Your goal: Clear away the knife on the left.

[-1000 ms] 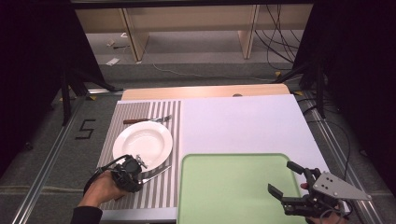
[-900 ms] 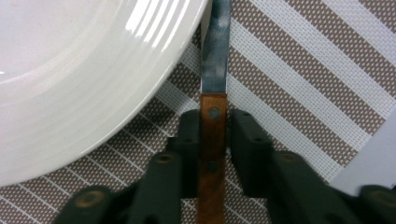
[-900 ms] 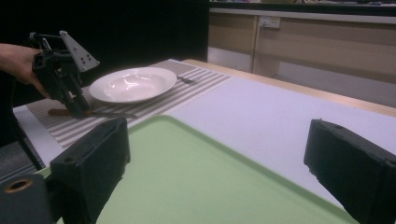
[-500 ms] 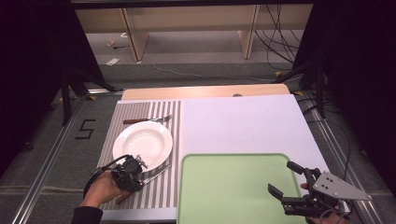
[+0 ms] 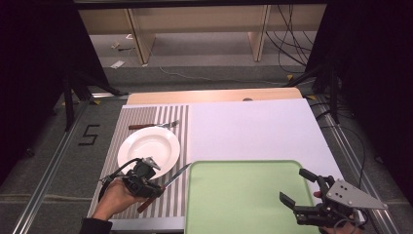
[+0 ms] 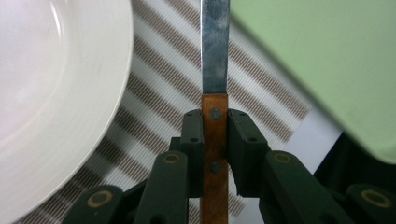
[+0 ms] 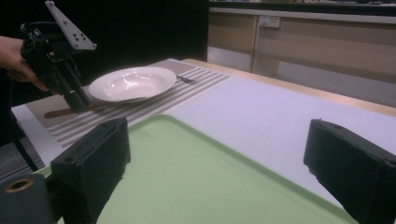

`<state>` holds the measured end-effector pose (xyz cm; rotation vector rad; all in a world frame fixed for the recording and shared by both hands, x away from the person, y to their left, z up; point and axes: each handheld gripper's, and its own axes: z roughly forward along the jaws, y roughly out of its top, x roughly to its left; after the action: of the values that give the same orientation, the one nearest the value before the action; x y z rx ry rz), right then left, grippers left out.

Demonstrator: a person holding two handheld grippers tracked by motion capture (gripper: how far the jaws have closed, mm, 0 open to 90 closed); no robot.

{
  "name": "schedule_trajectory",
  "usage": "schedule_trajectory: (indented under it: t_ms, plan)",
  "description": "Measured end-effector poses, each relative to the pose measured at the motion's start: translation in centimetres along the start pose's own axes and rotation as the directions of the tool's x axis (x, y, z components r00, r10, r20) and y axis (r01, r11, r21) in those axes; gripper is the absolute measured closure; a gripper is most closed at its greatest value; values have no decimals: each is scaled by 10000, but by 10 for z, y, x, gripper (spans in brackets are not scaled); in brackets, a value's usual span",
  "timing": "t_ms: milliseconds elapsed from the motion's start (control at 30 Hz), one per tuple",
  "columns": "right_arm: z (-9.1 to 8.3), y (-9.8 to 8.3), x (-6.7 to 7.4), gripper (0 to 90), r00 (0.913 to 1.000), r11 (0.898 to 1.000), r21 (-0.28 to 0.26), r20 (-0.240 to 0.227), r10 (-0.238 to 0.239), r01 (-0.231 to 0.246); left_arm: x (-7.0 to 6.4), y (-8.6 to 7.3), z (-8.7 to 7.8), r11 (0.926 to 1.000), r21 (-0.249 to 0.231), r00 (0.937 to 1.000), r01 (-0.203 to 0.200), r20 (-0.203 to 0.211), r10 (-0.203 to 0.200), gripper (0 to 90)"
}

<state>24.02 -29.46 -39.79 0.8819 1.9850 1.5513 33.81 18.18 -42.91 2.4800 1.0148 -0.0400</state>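
You work in lab-style recording room, not home; table [image 5: 253, 122] under white sheet is your landmark; black curtains [image 5: 44, 63] hang at both sides of it; bare wooden bench legs [image 5: 141, 41] stand beyond its far edge; loose cables [image 5: 292, 34] trail on grey carpet [image 5: 204, 73] behind it; number five taped on floor [image 5: 89, 135] left of it; metal rail [image 5: 44, 185] runs along its left side.

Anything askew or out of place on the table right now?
Nothing spilled or damaged. The wooden-handled knife lies slanted across the striped placemat beside the white plate, but the left gripper has it clamped by the handle.
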Motion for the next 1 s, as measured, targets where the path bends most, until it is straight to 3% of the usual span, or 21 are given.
schedule_trajectory:
  t_ms: [267, 500, 700, 1000]
  plan:
    - [0, 0, 0, 83, 10000, 10000, -6, 5, 5, -5, -14, 9, 0, 9950, -995, 9986, 72, 520, -21, 769]
    - [0, 0, 0, 83, 10000, 10000, -5, 4, 10, -10, -34, 18, 1, 9868, -1593, 9957, -276, 834, 414, 769]
    - [0, 0, 1, 83, 10000, 10000, -2, -17, 16, -16, -45, 24, 6, 9840, -1757, 9920, -287, 1162, 497, 770]
    - [0, 0, 1, 84, 10000, 10000, 0, -24, 7, -7, -50, 27, 10, 9804, -1916, 9900, -454, 1228, 698, 769]
